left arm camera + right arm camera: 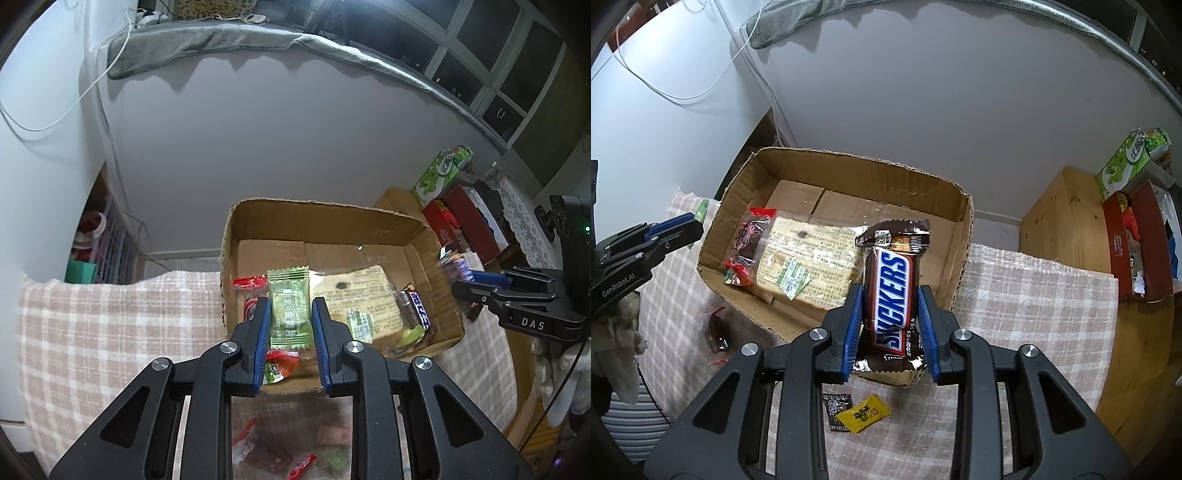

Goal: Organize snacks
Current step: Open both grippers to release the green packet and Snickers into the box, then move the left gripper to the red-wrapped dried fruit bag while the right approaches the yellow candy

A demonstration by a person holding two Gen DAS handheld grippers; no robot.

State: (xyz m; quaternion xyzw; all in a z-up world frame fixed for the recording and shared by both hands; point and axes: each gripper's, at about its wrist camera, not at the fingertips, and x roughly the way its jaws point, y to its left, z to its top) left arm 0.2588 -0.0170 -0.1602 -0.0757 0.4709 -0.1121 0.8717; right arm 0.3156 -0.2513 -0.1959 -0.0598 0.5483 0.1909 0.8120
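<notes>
My left gripper (290, 312) is shut on a green candy packet (289, 310) and holds it over the near left part of the open cardboard box (332, 212). My right gripper (890, 299) is shut on a brown Snickers bar (892, 295) and holds it above the box's near right wall (962, 254). Inside the box lie a large tan bread packet (809, 258), red-wrapped snacks (748, 236) and another Snickers bar (415, 306). The right gripper shows at the right of the left wrist view (465, 284); the left gripper shows at the left of the right wrist view (690, 227).
The box stands on a pink checked cloth (1015, 295). Loose snacks lie on the cloth in front of the box: a yellow packet (862, 413), a dark packet (836, 404) and a red-edged wrapper (716, 328). A red box (1137, 240) and a green carton (1123, 166) sit on a wooden cabinet (1067, 221) to the right.
</notes>
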